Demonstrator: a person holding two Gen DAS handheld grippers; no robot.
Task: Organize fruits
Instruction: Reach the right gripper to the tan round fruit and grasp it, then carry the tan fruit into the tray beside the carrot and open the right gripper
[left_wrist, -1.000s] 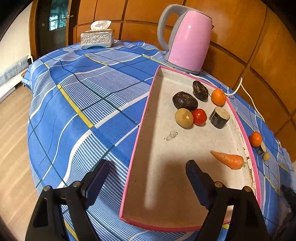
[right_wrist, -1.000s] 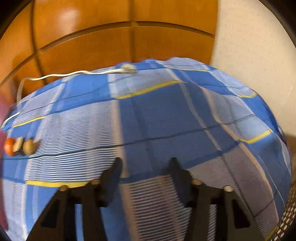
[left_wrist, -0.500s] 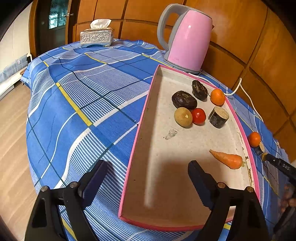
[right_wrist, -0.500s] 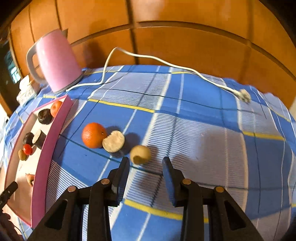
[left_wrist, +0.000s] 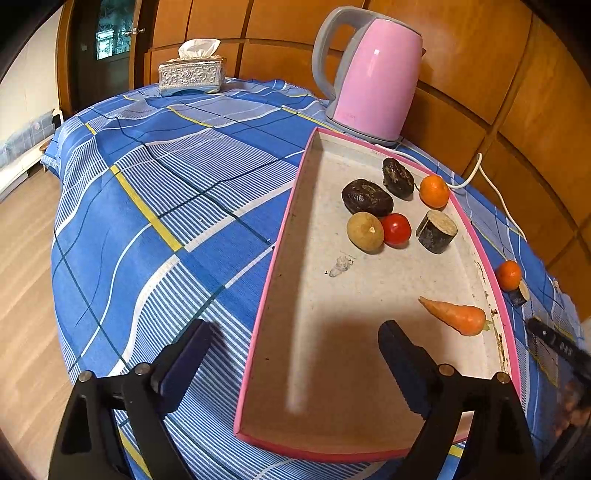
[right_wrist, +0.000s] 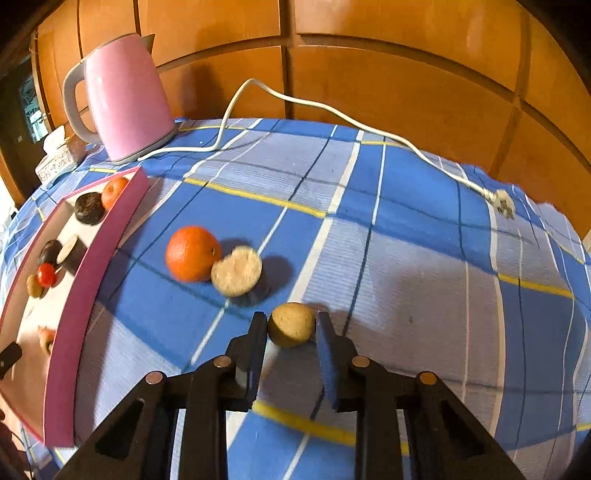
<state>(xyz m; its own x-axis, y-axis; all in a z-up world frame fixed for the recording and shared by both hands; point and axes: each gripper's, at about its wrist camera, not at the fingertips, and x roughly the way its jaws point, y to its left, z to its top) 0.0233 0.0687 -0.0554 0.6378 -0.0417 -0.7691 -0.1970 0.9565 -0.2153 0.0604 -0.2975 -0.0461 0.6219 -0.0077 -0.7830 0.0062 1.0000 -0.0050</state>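
Observation:
A pink-rimmed tray (left_wrist: 280, 240) holds two dark brown fruits, a mandarin (left_wrist: 434, 191), a tomato (left_wrist: 396, 229), a tan round fruit (left_wrist: 364, 231), a dark cut cylinder (left_wrist: 436, 230) and a carrot (left_wrist: 456, 315). My left gripper (left_wrist: 295, 328) hovers over the tray's near left rim, its jaws opening and holding nothing. On the cloth right of the tray lie an orange (right_wrist: 192, 253), a pale-faced cut piece (right_wrist: 236, 271) and a small tan round fruit (right_wrist: 291, 325). My right gripper (right_wrist: 291, 319) is closing on that tan fruit, both pads against its sides.
A pink kettle (left_wrist: 369, 74) stands behind the tray, its white cord (right_wrist: 332, 110) running across the blue checked cloth to a plug (right_wrist: 502, 205). A tissue box (left_wrist: 192, 75) sits at the far end. Wooden panels back the table.
The right gripper swung over from bare cloth to the loose fruits, and its jaws narrowed around the tan round fruit. The left jaws widened a little without the hand moving.

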